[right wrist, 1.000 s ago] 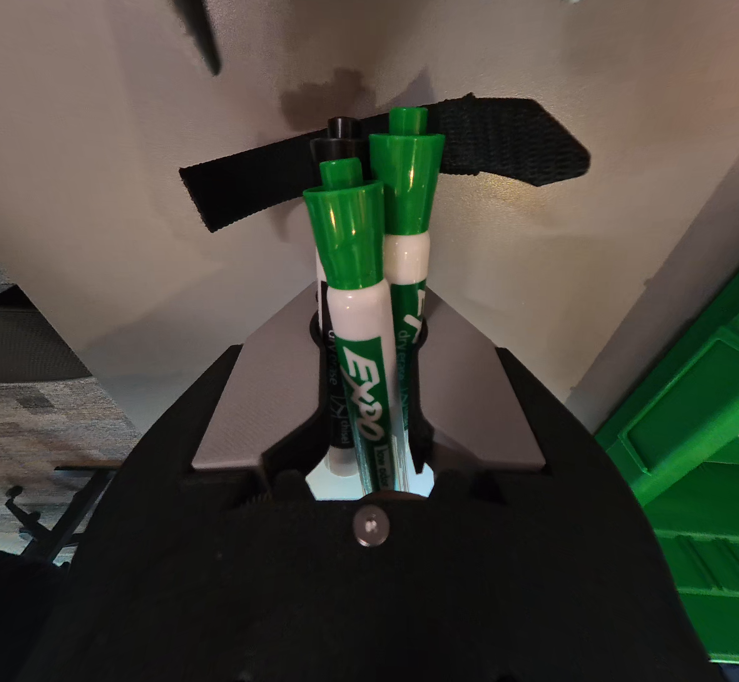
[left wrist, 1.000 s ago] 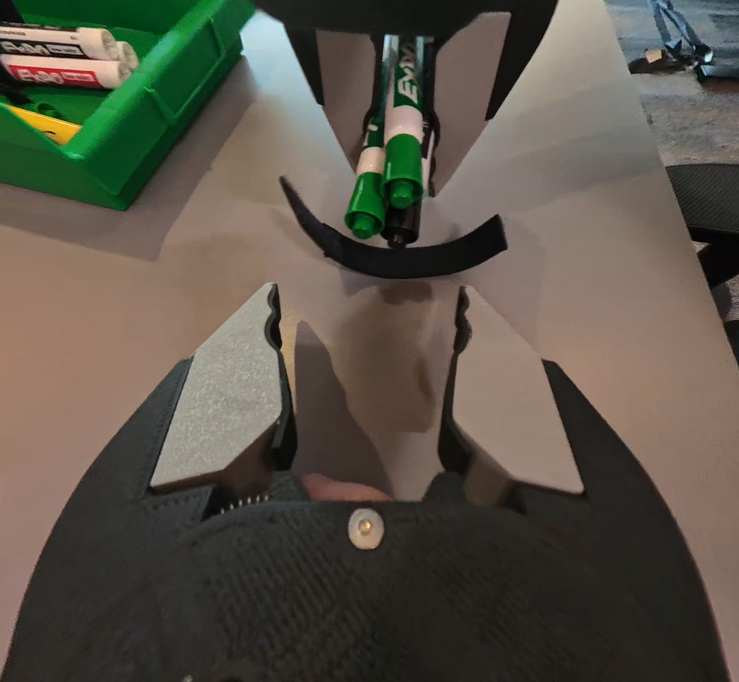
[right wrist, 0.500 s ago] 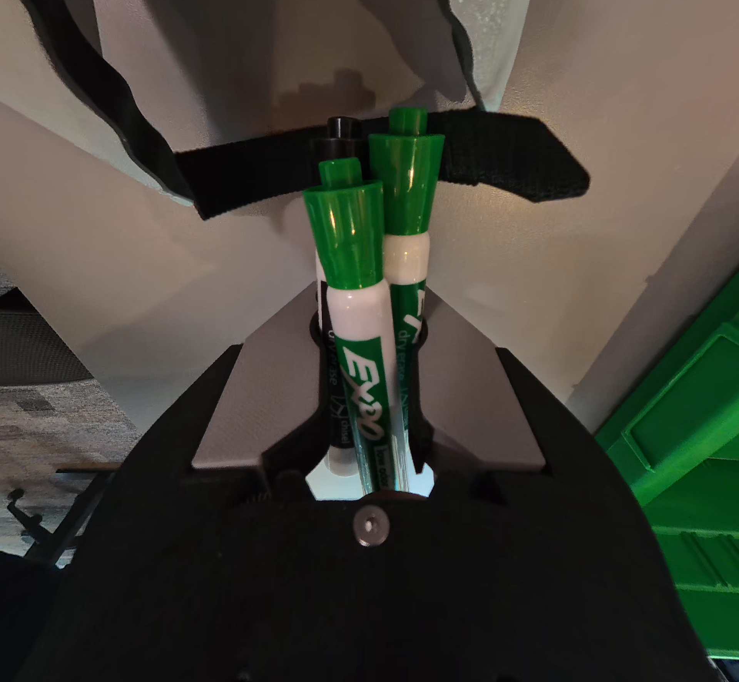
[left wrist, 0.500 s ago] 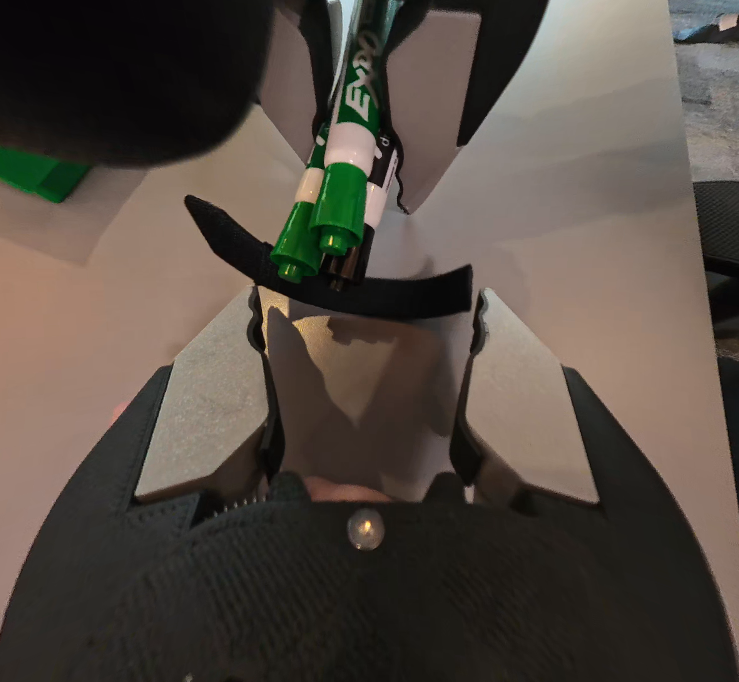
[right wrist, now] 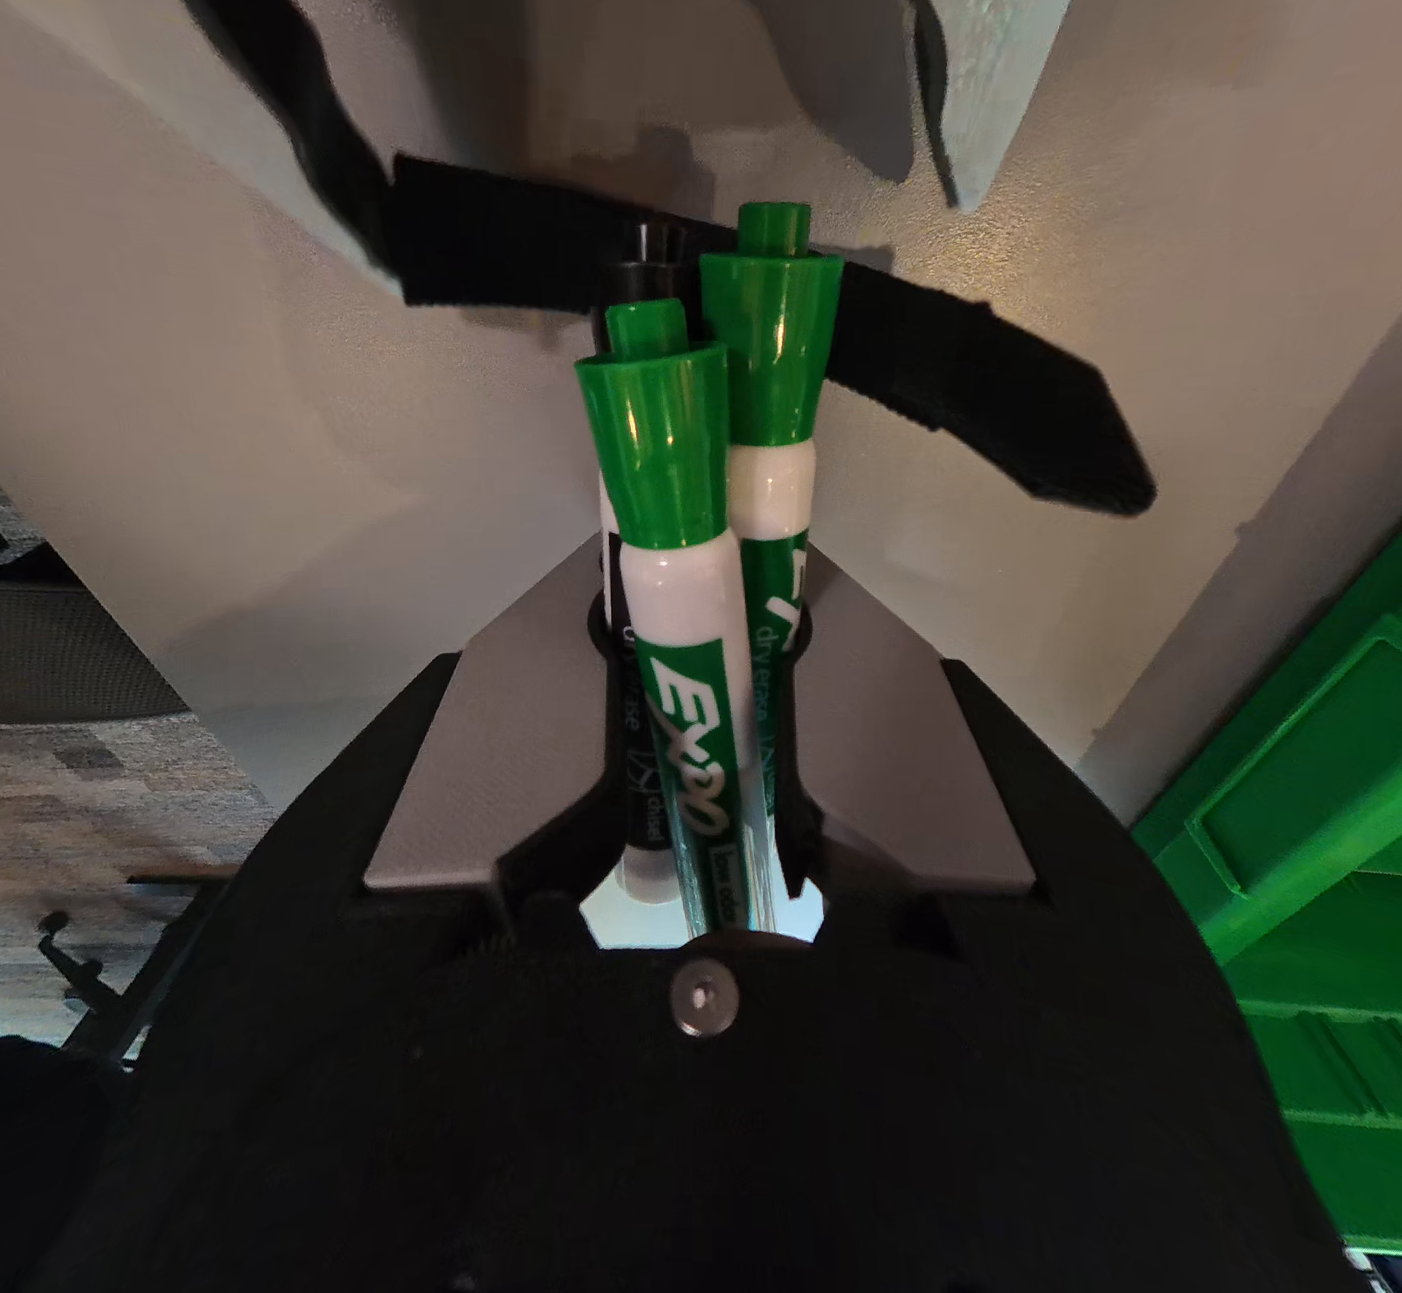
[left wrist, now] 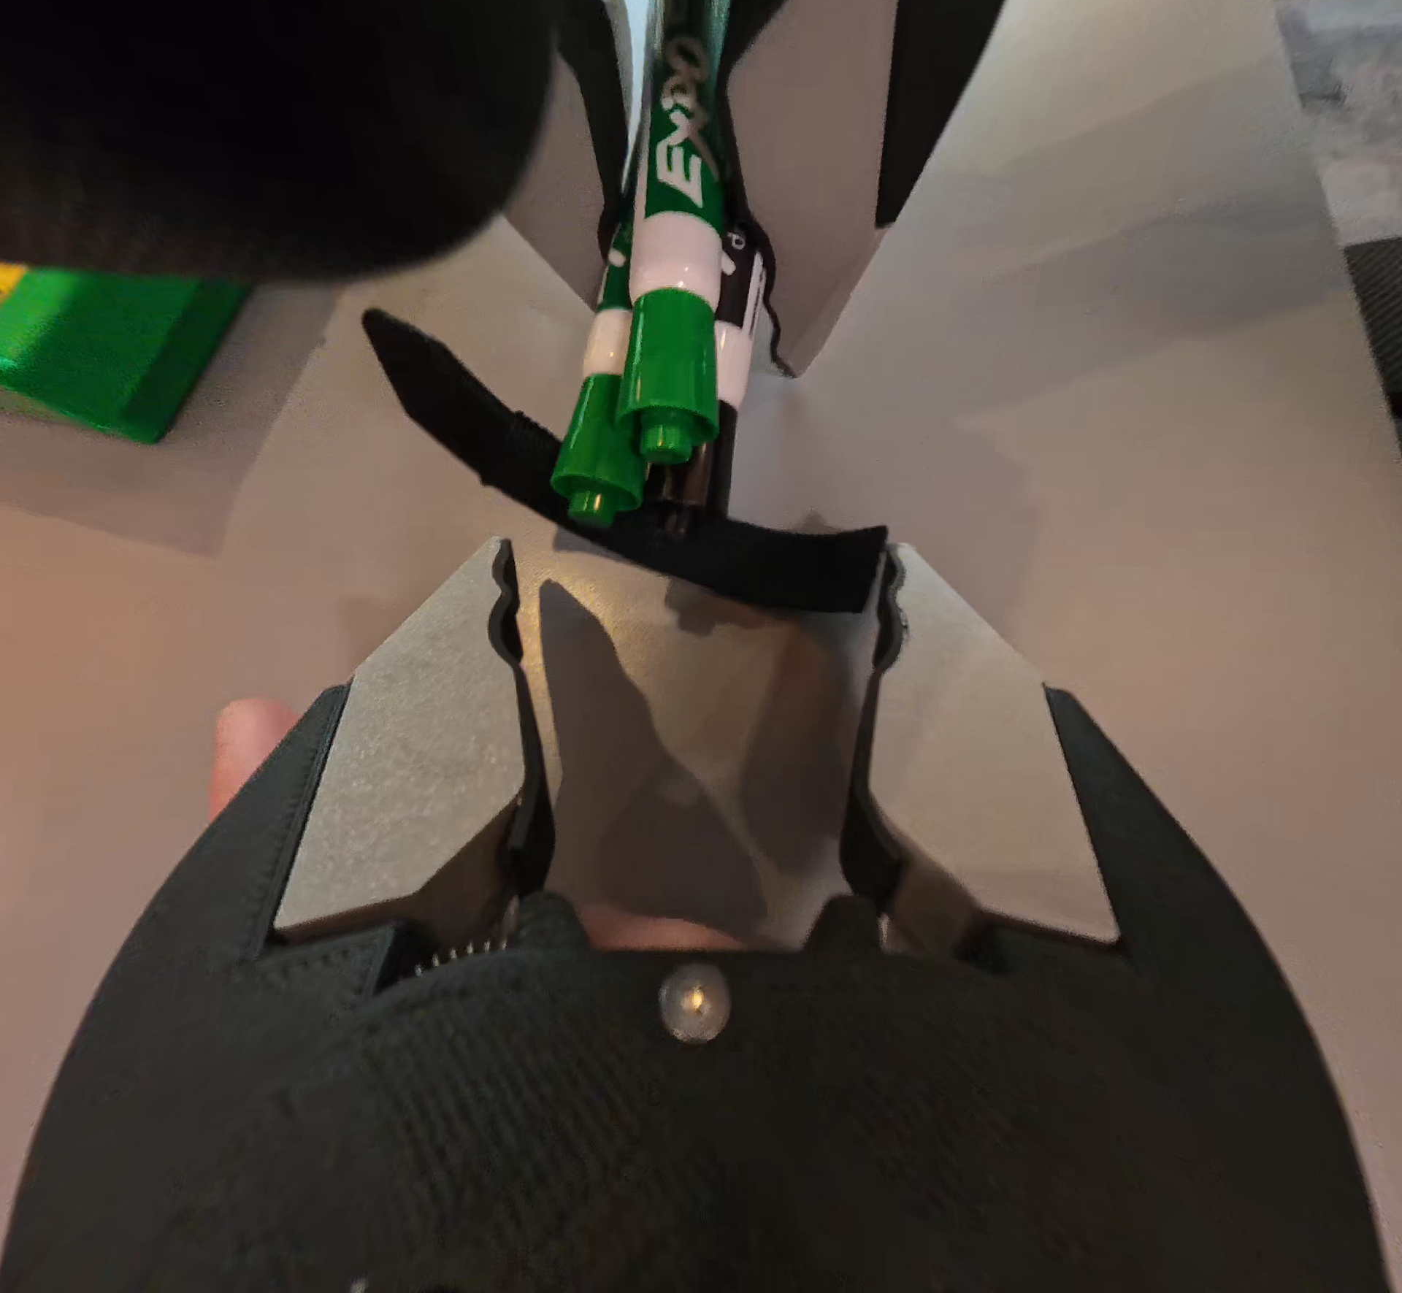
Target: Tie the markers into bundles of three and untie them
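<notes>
My right gripper is shut on three markers, two with green caps and one black, and holds them slanting down toward the grey table. Their tips rest on the middle of a black strap that lies flat on the table. In the left wrist view the markers and strap sit just ahead of my left gripper. The left gripper is open wide and empty. Its right fingertip is at the strap's near end. One left finger shows at the top of the right wrist view.
A green bin stands on the table at the left of the left wrist view, and at the lower right of the right wrist view. The table's right edge and the floor show beyond. A person's fingertip shows beside the left gripper. The grippers' ends are close to 7 cm from one another.
My left gripper has moved forward to the strap, and its right fingertip now reaches the strap's end. The strap has turned a little on the table. The right gripper still holds the three markers.
</notes>
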The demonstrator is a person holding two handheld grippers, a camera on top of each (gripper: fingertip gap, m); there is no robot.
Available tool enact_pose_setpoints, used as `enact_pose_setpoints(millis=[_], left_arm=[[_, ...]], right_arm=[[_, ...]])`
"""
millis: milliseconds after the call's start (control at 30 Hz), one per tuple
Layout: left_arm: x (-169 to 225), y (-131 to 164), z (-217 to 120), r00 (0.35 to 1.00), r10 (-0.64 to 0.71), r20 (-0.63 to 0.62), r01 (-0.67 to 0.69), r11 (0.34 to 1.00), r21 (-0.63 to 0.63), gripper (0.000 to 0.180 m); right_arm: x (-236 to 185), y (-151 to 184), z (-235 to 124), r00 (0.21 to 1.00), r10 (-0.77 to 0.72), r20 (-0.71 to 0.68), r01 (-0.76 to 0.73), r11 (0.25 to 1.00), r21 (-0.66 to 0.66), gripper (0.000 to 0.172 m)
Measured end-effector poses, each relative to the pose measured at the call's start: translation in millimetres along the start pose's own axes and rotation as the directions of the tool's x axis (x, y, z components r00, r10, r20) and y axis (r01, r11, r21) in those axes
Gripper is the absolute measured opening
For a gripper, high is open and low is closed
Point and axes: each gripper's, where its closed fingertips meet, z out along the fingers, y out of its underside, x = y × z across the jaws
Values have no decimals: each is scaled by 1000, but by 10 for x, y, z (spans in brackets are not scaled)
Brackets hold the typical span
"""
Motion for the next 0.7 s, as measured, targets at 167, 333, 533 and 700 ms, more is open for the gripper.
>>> enact_pose_setpoints(millis=[167,333,533,700], left_arm=[[-64,98,-73,993,116,-6,-116,993,-8,84],[-16,113,-124,985,171,-40,-170,985,16,80],[-22,125,-167,968,249,-23,-248,968,37,71],[-48,89,-190,949,314,-43,-309,947,86,66]], right_arm=[[0,-1,-1,1000,-1,2,1,1000,-7,37],[0,-3,-3,1000,11,13,-11,1000,11,37],[0,-4,-2,1000,9,8,-9,1000,-7,37],[0,-6,3,1000,9,-10,-9,1000,-19,37]])
